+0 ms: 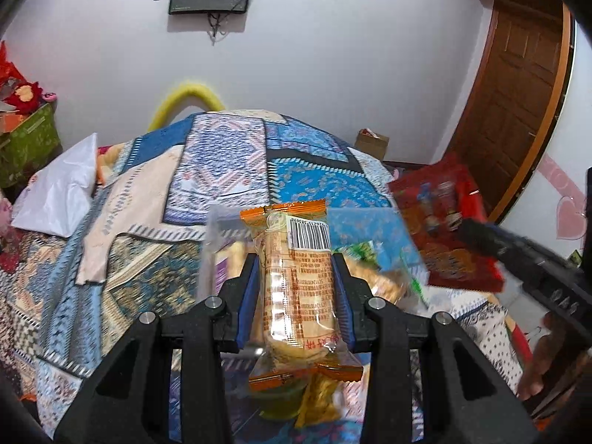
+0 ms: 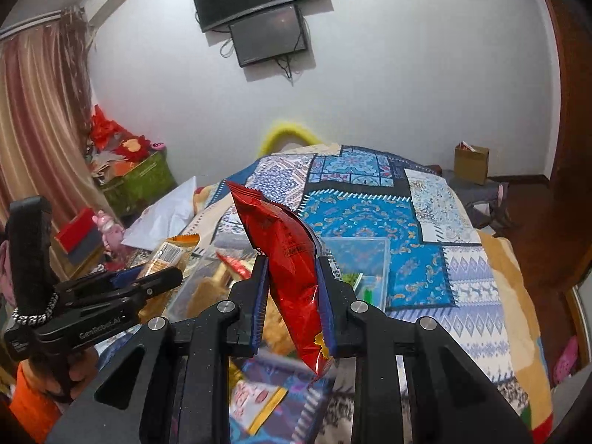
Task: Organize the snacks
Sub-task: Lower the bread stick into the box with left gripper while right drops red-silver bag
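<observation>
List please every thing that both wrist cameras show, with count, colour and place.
snack pack: one, orange and clear, in the left gripper.
snack bag: one, red, in the right gripper.
plastic box: one, clear, on the bed behind the red bag, snacks inside.
loose snack: one, yellow and white, lying below the right gripper.
bedspread: one, blue patchwork, covering the bed.
plastic bag: one, white, left edge of the bed.
screens: two, black, on the wall.
storage box: one, green, left by the curtain.
carton: one, brown, far right by the wall.
door: one, brown wood, right.
left gripper: black, shut on the snack pack.
right gripper: black, shut on the snack bag.
</observation>
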Demonstrator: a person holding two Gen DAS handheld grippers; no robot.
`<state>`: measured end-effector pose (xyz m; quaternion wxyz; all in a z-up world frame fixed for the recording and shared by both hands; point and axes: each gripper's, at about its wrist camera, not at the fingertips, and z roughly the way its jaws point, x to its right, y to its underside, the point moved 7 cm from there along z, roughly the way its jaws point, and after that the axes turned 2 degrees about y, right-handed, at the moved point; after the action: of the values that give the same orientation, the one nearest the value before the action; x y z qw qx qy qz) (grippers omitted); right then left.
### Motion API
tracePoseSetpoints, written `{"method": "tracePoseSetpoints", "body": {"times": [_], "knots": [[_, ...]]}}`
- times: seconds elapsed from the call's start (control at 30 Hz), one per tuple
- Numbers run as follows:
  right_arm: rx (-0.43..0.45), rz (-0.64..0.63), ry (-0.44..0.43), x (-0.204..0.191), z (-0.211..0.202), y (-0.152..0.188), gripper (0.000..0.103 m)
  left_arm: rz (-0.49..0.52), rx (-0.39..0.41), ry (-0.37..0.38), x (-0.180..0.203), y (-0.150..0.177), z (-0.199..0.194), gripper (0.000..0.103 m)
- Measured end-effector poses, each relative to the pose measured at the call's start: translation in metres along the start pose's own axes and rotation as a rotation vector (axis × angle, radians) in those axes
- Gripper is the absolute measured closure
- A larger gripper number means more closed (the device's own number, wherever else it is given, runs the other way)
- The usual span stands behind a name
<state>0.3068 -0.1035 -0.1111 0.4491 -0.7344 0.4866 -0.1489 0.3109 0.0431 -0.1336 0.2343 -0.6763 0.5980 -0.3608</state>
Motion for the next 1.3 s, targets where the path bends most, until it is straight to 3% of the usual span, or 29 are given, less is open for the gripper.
{"method": "tracePoseSetpoints", "body": {"times": [0.27, 0.67, 0.9, 0.97, 1.13, 1.3], "knots": [[-0.059, -0.007, 0.018, 0.007, 0.039, 0.001, 0.081, 0.019, -0.029, 0.013, 0.018, -0.018, 0.043, 0.066], [-0.137, -0.032, 0.025, 0.008, 0.070, 0.007, 0.082, -0.009, -0.143, -0.009, 0.015, -0.010, 0.092, 0.065], [-0.199, -0.072, 0.036, 0.007, 0.074, 0.019, 0.079, -0.019, -0.167, -0.020, 0.013, -0.009, 0.087, 0.055], [-0.213, -0.073, 0.044, 0.009, 0.073, 0.021, 0.078, -0.014, -0.149, -0.014, 0.014, -0.011, 0.078, 0.049], [-0.234, -0.053, 0.029, 0.011, 0.064, 0.024, 0.076, -0.002, -0.113, -0.006, 0.016, -0.015, 0.053, 0.045], [-0.200, -0.048, 0.026, 0.008, 0.042, 0.021, 0.056, 0.002, -0.077, -0.013, 0.013, -0.017, 0.025, 0.043]]}}
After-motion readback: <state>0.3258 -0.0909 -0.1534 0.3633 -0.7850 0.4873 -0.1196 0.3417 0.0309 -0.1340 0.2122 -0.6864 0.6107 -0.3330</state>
